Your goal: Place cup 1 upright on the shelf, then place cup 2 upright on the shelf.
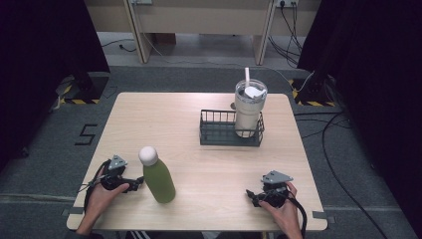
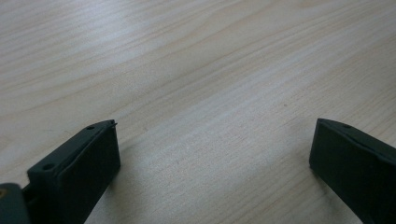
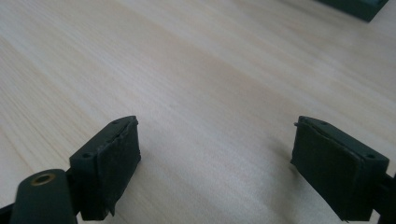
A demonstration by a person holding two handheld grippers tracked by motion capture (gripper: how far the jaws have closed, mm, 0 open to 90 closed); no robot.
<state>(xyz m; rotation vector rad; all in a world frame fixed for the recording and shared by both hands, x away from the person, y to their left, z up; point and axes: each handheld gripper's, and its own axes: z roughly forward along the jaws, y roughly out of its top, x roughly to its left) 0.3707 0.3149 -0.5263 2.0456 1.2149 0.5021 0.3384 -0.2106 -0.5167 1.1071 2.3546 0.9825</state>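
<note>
The table (image 1: 199, 149) is pale wood-grain, smooth with a soft sheen. The green bottle (image 1: 159, 180) looks matt, its white cap (image 1: 148, 155) smooth. The basket (image 1: 219, 133) is dark wire, probably coated metal. The tumbler (image 1: 248, 112) appears smooth off-white plastic. Jaw pads (image 3: 116, 161) look rough and rubbery.

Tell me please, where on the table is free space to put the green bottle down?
The table is bare on its far left, left of the basket, and in the near middle between the green bottle and the right gripper. The basket's right end is crowded: the tumbler stands there.
</note>
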